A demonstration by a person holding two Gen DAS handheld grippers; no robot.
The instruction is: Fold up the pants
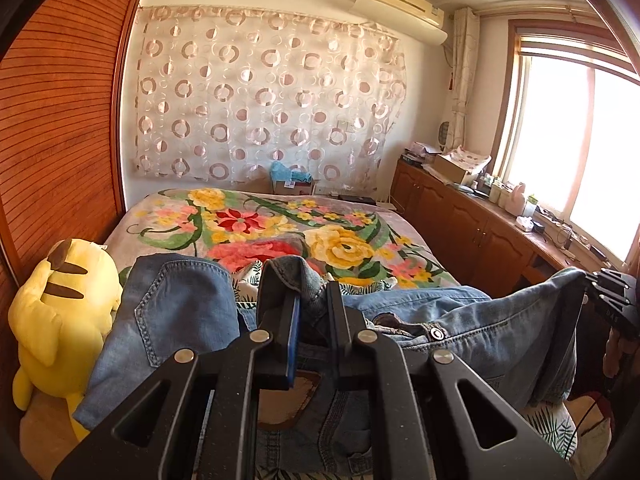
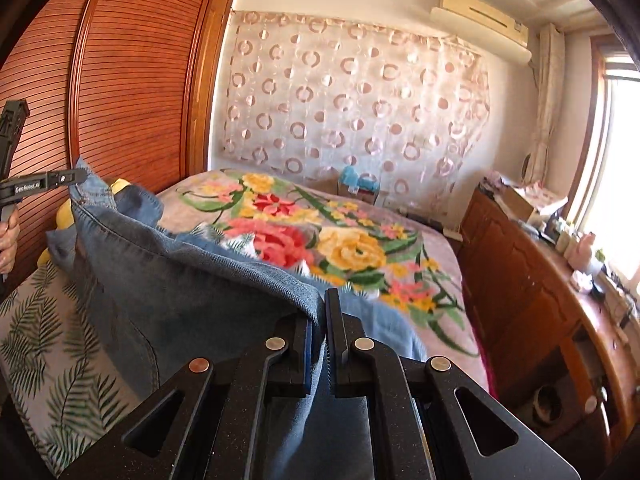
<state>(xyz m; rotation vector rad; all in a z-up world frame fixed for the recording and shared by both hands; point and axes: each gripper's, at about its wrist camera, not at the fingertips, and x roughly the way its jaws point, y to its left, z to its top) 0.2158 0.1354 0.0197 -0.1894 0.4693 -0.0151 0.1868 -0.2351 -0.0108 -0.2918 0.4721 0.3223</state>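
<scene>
The blue denim pants (image 1: 400,320) hang lifted above the bed, stretched at the waistband between both grippers. My left gripper (image 1: 314,296) is shut on a bunched fold of the waistband; a metal button (image 1: 436,334) shows to its right. My right gripper (image 2: 318,312) is shut on the other denim edge (image 2: 192,280). The right gripper also shows at the far right of the left wrist view (image 1: 588,280), and the left gripper at the far left of the right wrist view (image 2: 78,176), each pinching denim.
The bed carries a floral blanket (image 1: 280,224) and a leaf-print sheet (image 2: 44,344). A yellow plush toy (image 1: 60,312) sits at the bed's left by the wooden wardrobe (image 1: 52,120). A wooden cabinet (image 1: 472,224) with clutter runs along the window at right.
</scene>
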